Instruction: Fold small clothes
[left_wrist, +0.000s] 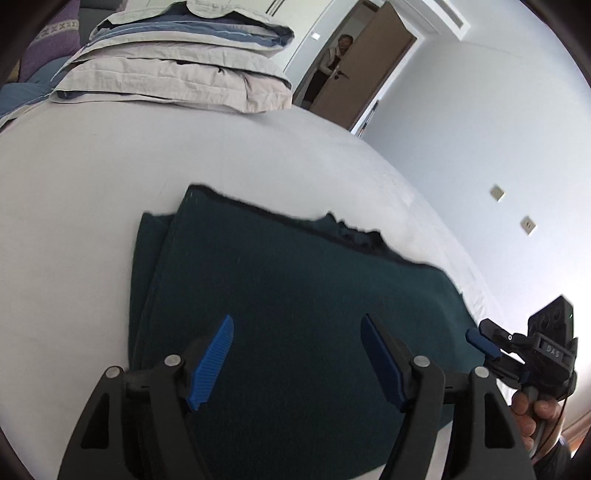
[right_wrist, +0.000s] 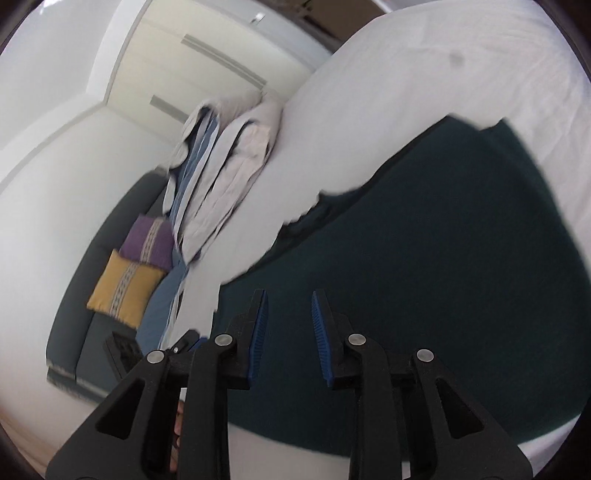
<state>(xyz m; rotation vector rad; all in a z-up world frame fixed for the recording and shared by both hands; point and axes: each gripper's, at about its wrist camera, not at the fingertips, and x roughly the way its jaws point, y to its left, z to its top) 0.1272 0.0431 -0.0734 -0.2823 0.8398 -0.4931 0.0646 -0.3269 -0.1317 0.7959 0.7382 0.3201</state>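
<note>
Nearest us in the left wrist view, the left gripper (left_wrist: 297, 360) hangs over the dark teal garment (left_wrist: 280, 295) with its blue-padded fingers (left_wrist: 212, 363) spread wide and nothing between them. The garment lies folded on the white bed (left_wrist: 92, 192), one layer showing past another along its left side; its far edge is ragged and blurred, and its near part is hidden behind the gripper's black frame. In the right wrist view, our right gripper (right_wrist: 288, 338) also stands released above the same garment (right_wrist: 424, 258), the gap between its pads narrower but empty. That gripper shows at the left view's right edge (left_wrist: 484, 343), beside the cloth's corner, with a hand (left_wrist: 532, 410) on its handle partly cut off by the frame. At the head of the bed we see stacked folded bedding (left_wrist: 177, 62) in beige and blue, with a purple cushion (right_wrist: 151, 240) and a yellow cushion (right_wrist: 122, 291) on a dark sofa (right_wrist: 79, 325) beyond it. A person (left_wrist: 332, 59) stands half hidden behind a brown door (left_wrist: 369, 62). The right view is smeared, so cloth edges there are hard to trace.
</note>
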